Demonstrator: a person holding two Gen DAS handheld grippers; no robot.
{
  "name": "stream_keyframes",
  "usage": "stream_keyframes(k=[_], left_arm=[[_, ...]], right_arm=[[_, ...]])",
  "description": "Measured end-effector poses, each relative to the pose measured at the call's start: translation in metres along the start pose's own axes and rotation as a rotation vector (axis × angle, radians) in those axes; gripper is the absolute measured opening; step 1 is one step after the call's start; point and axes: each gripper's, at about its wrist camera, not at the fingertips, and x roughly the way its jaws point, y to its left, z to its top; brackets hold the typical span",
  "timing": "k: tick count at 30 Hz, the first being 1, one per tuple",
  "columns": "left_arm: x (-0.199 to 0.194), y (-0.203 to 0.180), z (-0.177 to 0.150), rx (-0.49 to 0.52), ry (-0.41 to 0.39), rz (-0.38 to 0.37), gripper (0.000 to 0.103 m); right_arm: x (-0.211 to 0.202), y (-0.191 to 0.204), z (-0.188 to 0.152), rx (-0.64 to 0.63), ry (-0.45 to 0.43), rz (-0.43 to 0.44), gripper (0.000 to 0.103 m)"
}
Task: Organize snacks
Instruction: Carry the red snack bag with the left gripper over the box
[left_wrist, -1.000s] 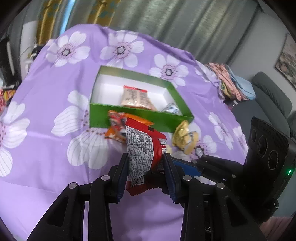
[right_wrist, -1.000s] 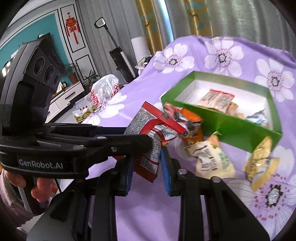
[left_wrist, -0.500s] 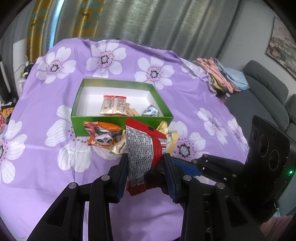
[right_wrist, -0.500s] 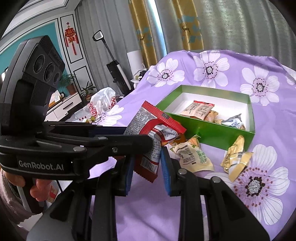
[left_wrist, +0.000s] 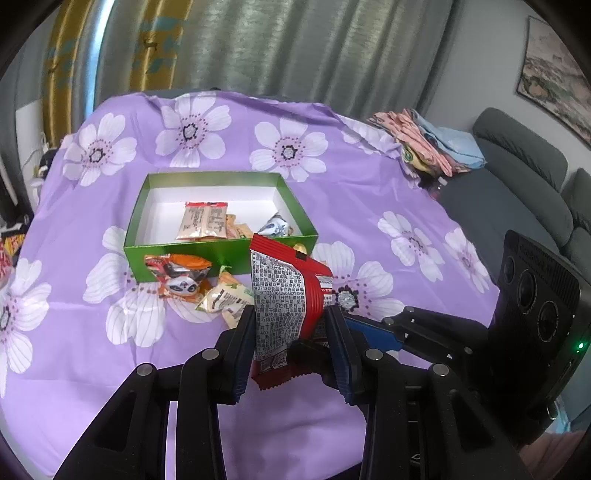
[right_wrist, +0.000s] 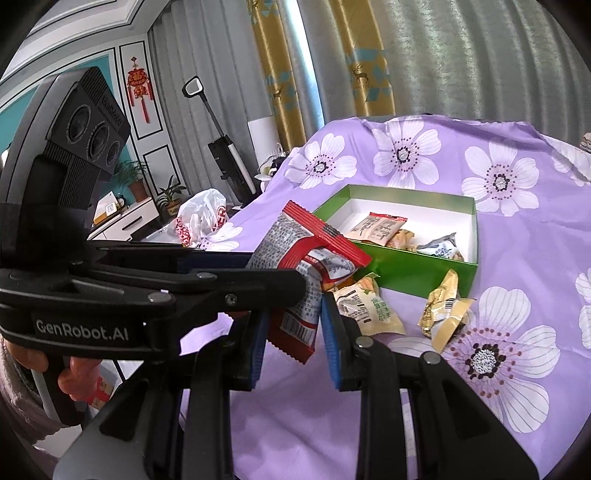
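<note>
Moved: both grippers have pulled back from the green box (left_wrist: 221, 254), which sits farther off than a second ago; more purple cloth shows all round it.
Red packet (left_wrist: 286, 299): crinkly foil, zigzag-cut ends, small print on the back, held upright in the air short of the box's near wall.
Left gripper (left_wrist: 290, 332): blue-padded fingers clamped on the packet's lower half.
Right gripper (right_wrist: 291, 325): comes in from the side, pads flanking the same packet's barcode end; I cannot tell if they are pressing it.
Open room: bare floral tablecloth (left_wrist: 92, 350) wide on the near and left sides; the box's left half shows only white floor.
Count inside the box: a tan twin-pack (left_wrist: 203, 221), a silver-blue wrapper (left_wrist: 275, 227), small yellowish packs between them, number unclear.
Count outside: three loose — orange panda pack (left_wrist: 177, 275) against the near wall, pale green-print packet (right_wrist: 365, 308), gold wrapper (right_wrist: 443, 308).
Edges: cloth drops away at the far-right corner, by folded fabrics (left_wrist: 424, 144).
</note>
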Motion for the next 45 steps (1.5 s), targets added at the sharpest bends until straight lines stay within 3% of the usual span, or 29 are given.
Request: stream_keyframes(k=[23, 37, 45], left_arm=[[-0.002, -0.055, 0.028, 0.07, -0.053, 0.061, 0.037], [0.03, -0.054, 0.06, 0.089, -0.038, -0.027, 0.037], [0.052, -0.032, 0.093, 0.069, -0.027, -0.063, 0.037]], right_arm=[[-0.04, -0.031, 0.012, -0.016, -0.117, 0.018, 0.029], [-0.036, -0.061, 0.026, 0.023, -0.134, -0.057, 0.029], [-0.013, -0.081, 0.047, 0.035, -0.13, -0.073, 0.029]])
